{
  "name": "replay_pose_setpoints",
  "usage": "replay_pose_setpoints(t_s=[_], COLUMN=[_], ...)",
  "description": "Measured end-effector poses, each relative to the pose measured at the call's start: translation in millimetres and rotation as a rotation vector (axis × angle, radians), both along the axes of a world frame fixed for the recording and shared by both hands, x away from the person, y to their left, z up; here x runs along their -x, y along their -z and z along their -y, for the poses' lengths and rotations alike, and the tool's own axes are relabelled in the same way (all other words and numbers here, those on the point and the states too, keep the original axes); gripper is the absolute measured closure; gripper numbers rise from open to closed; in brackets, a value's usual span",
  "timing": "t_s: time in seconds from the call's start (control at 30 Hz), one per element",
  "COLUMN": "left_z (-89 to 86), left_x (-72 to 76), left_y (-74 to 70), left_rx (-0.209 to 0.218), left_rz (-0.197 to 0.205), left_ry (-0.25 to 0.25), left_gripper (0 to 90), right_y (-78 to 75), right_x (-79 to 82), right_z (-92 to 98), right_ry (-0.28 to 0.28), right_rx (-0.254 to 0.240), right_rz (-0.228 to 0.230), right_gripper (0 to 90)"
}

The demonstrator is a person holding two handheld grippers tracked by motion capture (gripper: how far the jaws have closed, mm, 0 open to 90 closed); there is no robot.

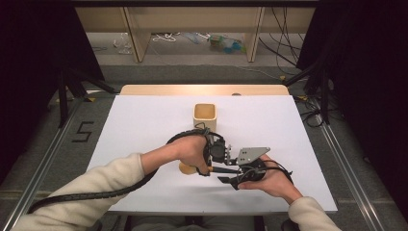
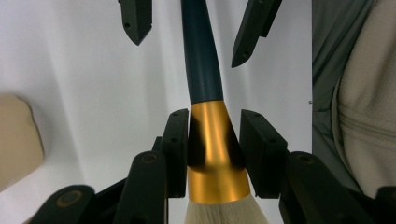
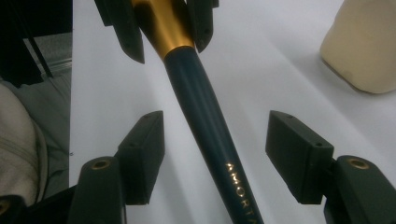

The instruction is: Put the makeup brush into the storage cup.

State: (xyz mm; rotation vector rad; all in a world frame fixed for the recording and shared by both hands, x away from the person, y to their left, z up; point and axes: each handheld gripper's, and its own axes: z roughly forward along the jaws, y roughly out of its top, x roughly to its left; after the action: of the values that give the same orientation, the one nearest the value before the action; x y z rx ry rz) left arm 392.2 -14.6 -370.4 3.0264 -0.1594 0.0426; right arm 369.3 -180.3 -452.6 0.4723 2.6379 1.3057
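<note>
Brush [image 2: 205,140]: gold collar clamped in left gripper [image 2: 212,140]
Right gripper [image 3: 215,140]: jaws apart around dark handle, not touching
Cup [image 1: 205,116]: upright on table [image 1: 144,120]

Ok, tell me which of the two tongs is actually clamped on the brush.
The left tongs: they press on the brush at its gold collar. The right tongs straddle the dark handle with gaps either side.

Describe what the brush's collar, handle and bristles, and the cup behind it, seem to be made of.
Collar: likely polished metal, gold with mirror-like highlights.
Handle: smooth dark teal, soft sheen, gold lettering; lacquered wood or plastic, hard to tell.
Bristles: fine pale fibres; natural or synthetic is unclear.
Cup: matte cream, thick rounded walls; perhaps ceramic or plastic.
</note>
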Motion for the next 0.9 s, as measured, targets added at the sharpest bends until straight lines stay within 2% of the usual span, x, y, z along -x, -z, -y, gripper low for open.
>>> replay_pose_setpoints(t_s=[0.07, 0.23, 0.63, 0.67, 0.77, 0.9], left_z=[0.1, 0.4, 3.7, 4.1, 5.1, 5.9], left_x=[-0.3, -0.7, -1.1, -1.1, -1.1, -1.7], left_y=[0.4, 1.3, 1.0, 1.0, 0.9, 0.3], left_rx=[-0.003, 0.0, 0.013, 0.014, 0.012, 0.013], left_rz=[-0.001, -0.002, -0.008, -0.01, -0.009, -0.01], left_ry=[-0.001, -0.006, 0.005, 0.004, 0.008, 0.006], left_gripper=[63.7, 63.7, 63.8, 63.8, 63.8, 63.8], right_y=[1.3, 0.9, 1.1, 0.7, 0.8, 0.2], right_x=[0.3, 0.2, 0.0, 1.0, -0.2, -0.1], right_z=[-1.9, -5.1, -9.2, -9.3, -9.6, -10.0], right_ry=[-0.003, -0.023, -0.038, -0.04, -0.053, -0.06], right_rx=[-0.016, -0.004, -0.012, -0.009, -0.005, -0.008], right_rz=[0.001, -0.009, 0.007, -0.008, 0.023, 0.028], right_gripper=[40.7, 42.7, 52.5, 53.2, 56.2, 60.4])
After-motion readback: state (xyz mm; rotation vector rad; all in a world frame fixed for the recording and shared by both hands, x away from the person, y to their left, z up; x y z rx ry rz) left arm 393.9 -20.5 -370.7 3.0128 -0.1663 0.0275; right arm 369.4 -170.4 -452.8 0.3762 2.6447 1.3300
